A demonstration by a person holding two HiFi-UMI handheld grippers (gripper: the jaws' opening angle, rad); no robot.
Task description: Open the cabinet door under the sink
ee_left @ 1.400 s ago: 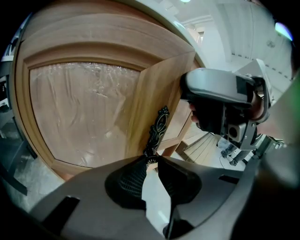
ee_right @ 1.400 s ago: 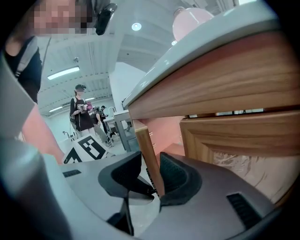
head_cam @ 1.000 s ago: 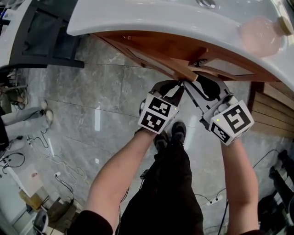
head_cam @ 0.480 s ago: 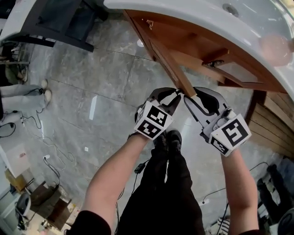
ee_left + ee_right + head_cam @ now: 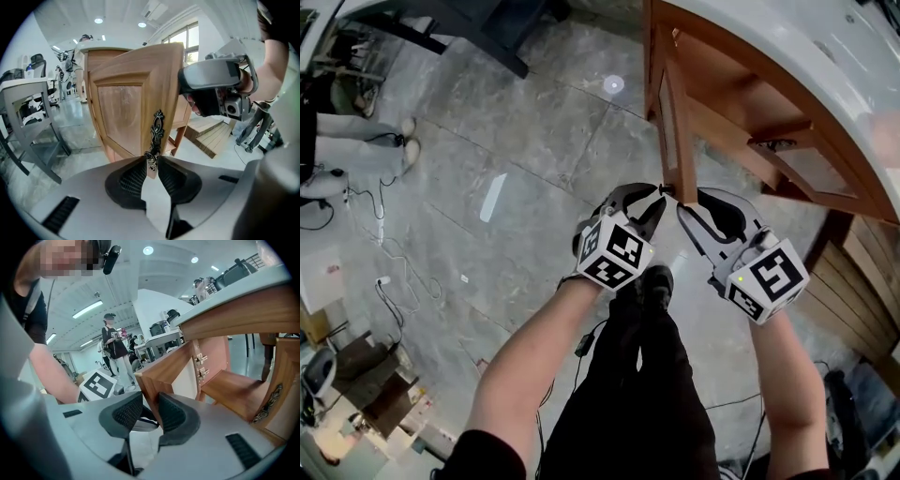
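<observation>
Two holds: left hand-held gripper (image 5: pixel 151 161) closing on handle (image 5: pixel 157 131), right hand-held gripper (image 5: pixel 151 401) clamped on cabinet door (image 5: pixel 165 366) edge.

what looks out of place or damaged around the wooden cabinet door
Nothing looks damaged or spilled. The brown wooden cabinet door stands swung open under the white sink counter. Only loose cables trail across the grey tiled floor.

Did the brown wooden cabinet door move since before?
Yes. The brown wooden cabinet door swung further open, away from the white sink counter.
</observation>
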